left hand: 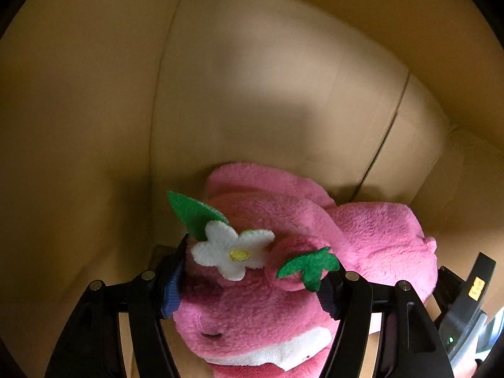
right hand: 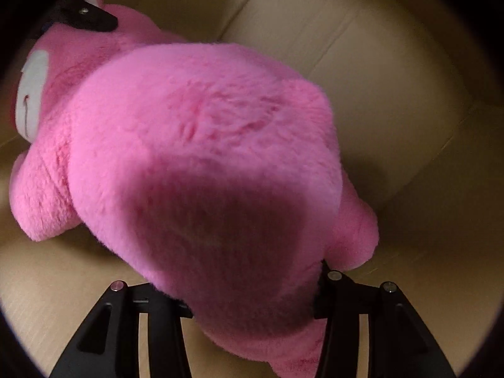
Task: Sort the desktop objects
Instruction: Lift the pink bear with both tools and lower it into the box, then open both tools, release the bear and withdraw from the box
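Observation:
A big pink plush bear (left hand: 362, 236) with a white felt flower (left hand: 231, 252) and green leaves on its head is held inside a cardboard box (left hand: 252, 94). My left gripper (left hand: 252, 280) is shut on the bear's head, one finger on each side. In the right wrist view the bear's body (right hand: 201, 157) fills the frame, and my right gripper (right hand: 252, 299) is shut on its lower body. The left gripper's finger (right hand: 88, 15) shows at the bear's head, top left.
The box's brown walls (left hand: 78, 126) and floor flaps with a seam (left hand: 387, 132) surround the bear on all sides. The right gripper's body (left hand: 466, 308) shows at the lower right of the left wrist view.

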A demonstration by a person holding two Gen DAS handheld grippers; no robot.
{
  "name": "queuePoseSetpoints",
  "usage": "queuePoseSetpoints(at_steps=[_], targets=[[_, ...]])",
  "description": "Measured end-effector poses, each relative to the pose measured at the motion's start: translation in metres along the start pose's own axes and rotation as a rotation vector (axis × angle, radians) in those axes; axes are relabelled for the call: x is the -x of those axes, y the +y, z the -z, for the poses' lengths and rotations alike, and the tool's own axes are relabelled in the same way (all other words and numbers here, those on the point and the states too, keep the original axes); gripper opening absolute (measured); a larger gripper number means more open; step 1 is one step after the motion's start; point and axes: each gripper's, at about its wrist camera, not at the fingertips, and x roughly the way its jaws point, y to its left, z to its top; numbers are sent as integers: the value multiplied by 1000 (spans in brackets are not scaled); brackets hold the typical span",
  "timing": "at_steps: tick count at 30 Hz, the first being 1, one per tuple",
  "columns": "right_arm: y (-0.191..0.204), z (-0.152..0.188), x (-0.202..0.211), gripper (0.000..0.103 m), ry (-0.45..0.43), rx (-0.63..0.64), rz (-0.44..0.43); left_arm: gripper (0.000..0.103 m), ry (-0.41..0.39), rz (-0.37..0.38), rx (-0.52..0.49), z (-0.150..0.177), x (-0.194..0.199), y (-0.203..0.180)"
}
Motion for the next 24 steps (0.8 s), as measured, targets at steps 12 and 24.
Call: queuePoseSetpoints(at_steps=[12, 24], targets=[[20, 4, -30, 49, 122, -6, -34, 76, 30, -41, -39, -7, -25, 4], [37, 19, 7, 83, 140, 5, -12, 86, -57, -101, -108, 16, 35, 3]])
